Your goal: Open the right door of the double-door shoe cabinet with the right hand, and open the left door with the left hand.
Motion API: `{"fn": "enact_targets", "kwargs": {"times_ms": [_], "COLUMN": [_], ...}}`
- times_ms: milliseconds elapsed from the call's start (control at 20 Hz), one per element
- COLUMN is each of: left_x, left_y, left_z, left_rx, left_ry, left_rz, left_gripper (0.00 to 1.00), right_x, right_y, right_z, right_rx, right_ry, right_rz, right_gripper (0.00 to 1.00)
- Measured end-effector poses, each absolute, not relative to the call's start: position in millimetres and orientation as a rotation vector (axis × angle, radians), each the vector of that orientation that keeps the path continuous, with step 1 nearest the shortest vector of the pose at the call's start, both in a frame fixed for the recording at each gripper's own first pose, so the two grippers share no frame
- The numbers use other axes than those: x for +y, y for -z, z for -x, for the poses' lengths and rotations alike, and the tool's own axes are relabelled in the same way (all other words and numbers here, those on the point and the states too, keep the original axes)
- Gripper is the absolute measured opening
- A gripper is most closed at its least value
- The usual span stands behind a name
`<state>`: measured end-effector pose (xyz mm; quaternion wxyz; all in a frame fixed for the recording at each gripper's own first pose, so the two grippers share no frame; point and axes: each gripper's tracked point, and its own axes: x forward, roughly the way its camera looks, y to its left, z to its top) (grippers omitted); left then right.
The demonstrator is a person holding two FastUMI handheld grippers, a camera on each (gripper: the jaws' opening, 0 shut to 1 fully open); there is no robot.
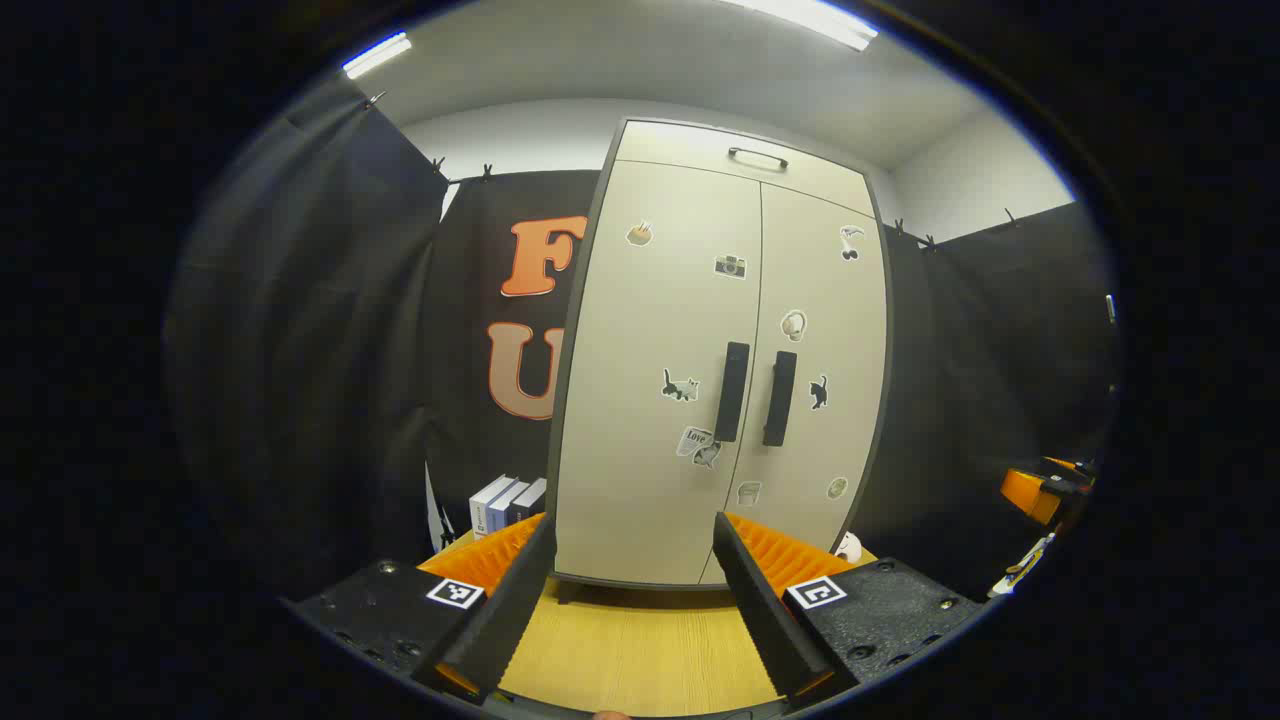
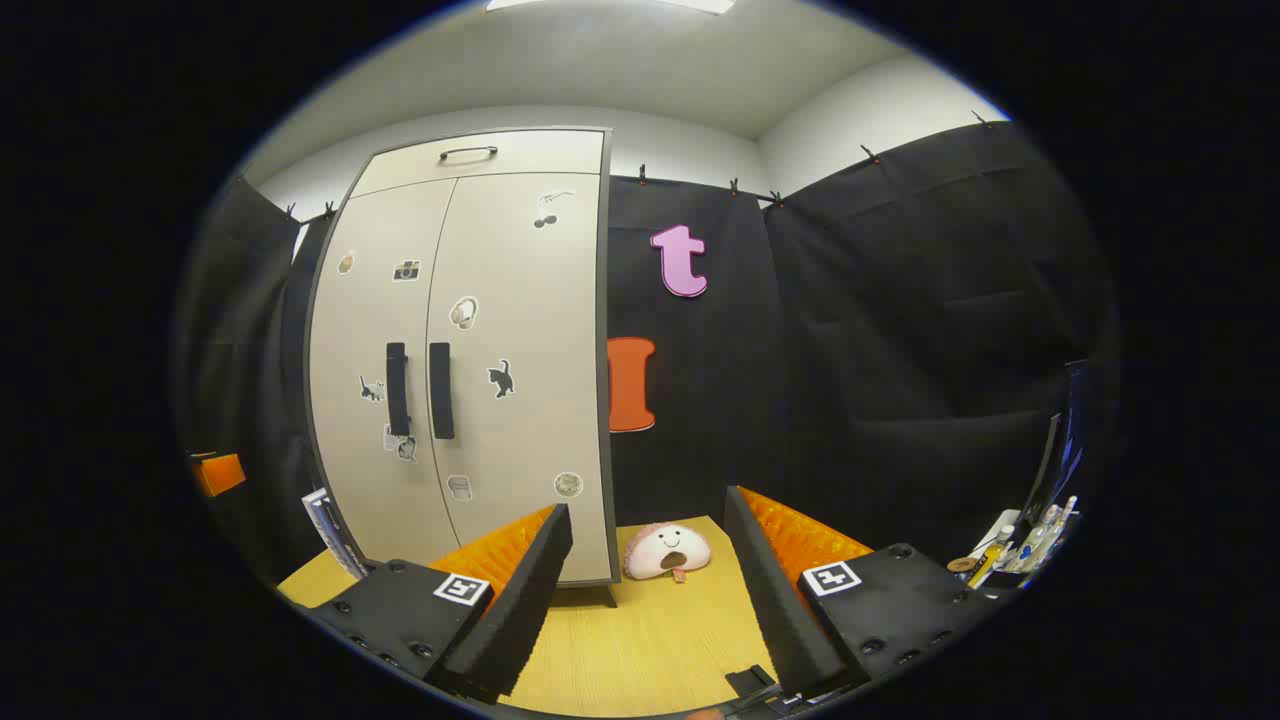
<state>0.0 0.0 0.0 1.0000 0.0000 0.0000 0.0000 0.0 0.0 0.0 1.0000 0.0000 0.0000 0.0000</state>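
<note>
A cream double-door shoe cabinet (image 1: 700, 380) stands upright on the wooden table with both doors closed. Each door carries a black vertical handle near the centre seam: the left door's handle (image 1: 732, 391) and the right door's handle (image 1: 779, 398). In the right gripper view the cabinet (image 2: 470, 370) stands to the left, showing the left handle (image 2: 397, 388) and the right handle (image 2: 441, 390). My left gripper (image 1: 630, 590) is open, well short of the doors and low in front of the left one. My right gripper (image 2: 650, 590) is open too, to the right of the cabinet.
Several books (image 1: 507, 502) stand left of the cabinet. A pink plush toy with a face (image 2: 667, 550) lies on the table (image 2: 640, 640) by the cabinet's right corner. Small bottles and clutter (image 2: 1020, 545) sit at the far right. The other gripper's orange body (image 1: 1040, 490) shows to the right.
</note>
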Motion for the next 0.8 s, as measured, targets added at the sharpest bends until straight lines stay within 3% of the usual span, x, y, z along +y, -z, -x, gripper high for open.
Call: {"fn": "enact_targets", "kwargs": {"times_ms": [150,200,450,500,550,650,800], "left_x": [-2,-2,-4,-5,-5,-1,1], "left_y": [-3,-5,-10,-11,-12,-14,-12], "left_z": [3,4,6,6,6,8,7], "left_rx": [-0.005,-0.007,-0.015,-0.017,-0.020,-0.027,-0.018], "left_ry": [0.005,0.005,0.004,0.007,0.007,-0.011,-0.014], "left_rz": [-0.012,-0.016,-0.019,-0.021,-0.023,-0.019,-0.009], "left_gripper": [0.95,0.92,0.95,0.95,0.95,0.92,0.95], "right_x": [4,5,7,7,6,6,12], "right_y": [-2,-3,-6,-6,-7,-8,-7], "right_z": [2,3,3,5,5,7,7], "right_rx": [-0.003,-0.005,-0.010,-0.009,-0.011,-0.016,-0.015], "right_ry": [-0.011,-0.012,-0.018,-0.017,-0.014,-0.012,-0.026], "right_rz": [-0.002,-0.006,-0.003,-0.004,-0.007,-0.007,-0.008], "right_gripper": [0.94,0.98,0.98,0.94,0.98,0.98,0.98]}}
